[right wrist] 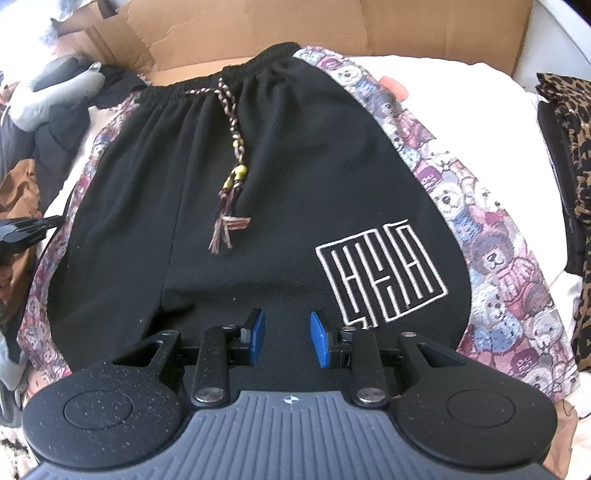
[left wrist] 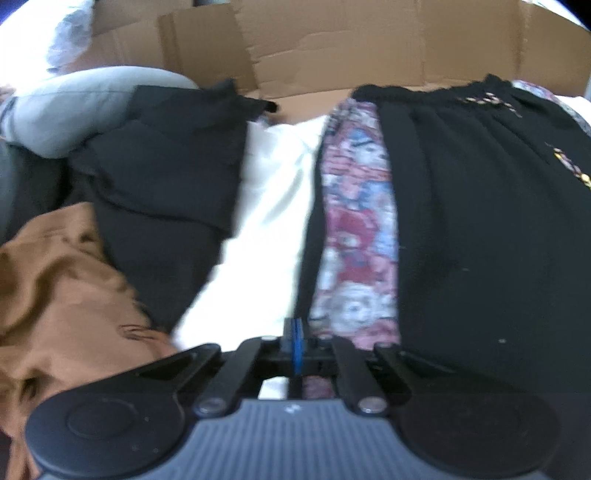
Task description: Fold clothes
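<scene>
Left gripper (left wrist: 296, 341): blue pads pressed together, nothing visibly clamped, positioned at the edge of the black shorts (right wrist: 236, 206) where the woven bear-print side panel (left wrist: 356, 236) meets the white bedding (left wrist: 266, 221). Right gripper (right wrist: 287, 338): blue ribbed pads standing partly apart, hovering over the textured black knit near the outlined white embroidered emblem (right wrist: 380, 273). The shorts lie flat, gathered elastic waistband toward the corrugated cardboard (right wrist: 332, 26), braided beaded drawcord (right wrist: 231, 147) trailing down the front. Crumpled brown cloth (left wrist: 62, 295) and black garments (left wrist: 162, 177) lie at left.
</scene>
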Available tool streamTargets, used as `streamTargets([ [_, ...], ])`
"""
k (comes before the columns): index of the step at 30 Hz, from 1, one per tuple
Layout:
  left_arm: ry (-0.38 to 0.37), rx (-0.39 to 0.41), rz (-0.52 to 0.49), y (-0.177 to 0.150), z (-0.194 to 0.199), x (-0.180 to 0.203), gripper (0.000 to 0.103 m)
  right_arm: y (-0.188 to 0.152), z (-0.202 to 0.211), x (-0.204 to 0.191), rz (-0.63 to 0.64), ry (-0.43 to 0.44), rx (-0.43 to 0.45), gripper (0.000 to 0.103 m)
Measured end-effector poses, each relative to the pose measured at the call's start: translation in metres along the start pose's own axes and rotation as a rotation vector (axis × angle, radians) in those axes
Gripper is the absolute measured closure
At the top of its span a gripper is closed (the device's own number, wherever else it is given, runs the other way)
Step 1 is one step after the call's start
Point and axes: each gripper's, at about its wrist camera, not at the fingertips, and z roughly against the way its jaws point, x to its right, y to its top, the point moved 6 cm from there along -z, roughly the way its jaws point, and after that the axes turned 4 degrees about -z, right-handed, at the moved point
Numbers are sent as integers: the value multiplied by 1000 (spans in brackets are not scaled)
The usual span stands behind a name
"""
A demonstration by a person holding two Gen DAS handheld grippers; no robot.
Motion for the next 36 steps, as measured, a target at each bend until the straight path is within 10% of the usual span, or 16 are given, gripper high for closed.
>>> streamTargets([
  [17,-117,-7,63,0,-9,15,95,18,7,49,-39,-98,138,54],
  [36,-42,-35,-50,-2,-10,28,103,9,11,64,-32,-41,215,54],
])
